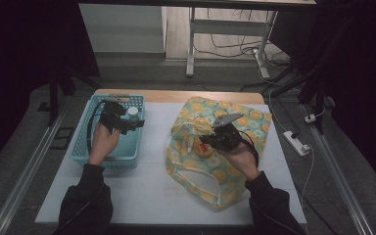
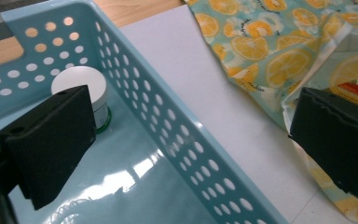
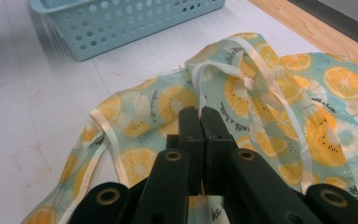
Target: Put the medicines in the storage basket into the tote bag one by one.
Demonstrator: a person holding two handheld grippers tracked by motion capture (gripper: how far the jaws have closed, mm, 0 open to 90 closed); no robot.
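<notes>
Fingers: right [image 3: 200, 122] pinch bag [image 3: 270, 107] edge | left [image 2: 191, 140] wide above basket [image 2: 177, 135]

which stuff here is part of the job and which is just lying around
Part of the job:
- orange-print bag, its edge pinched by the right tool
- blue basket
- white-capped jar standing in the basket
- left tool, open over the basket's wall

Lying about:
- power strip on the floor
- desk frame behind the table

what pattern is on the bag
Orange slices on pale teal, cream trim; the bag shows best in the right gripper view.
</notes>
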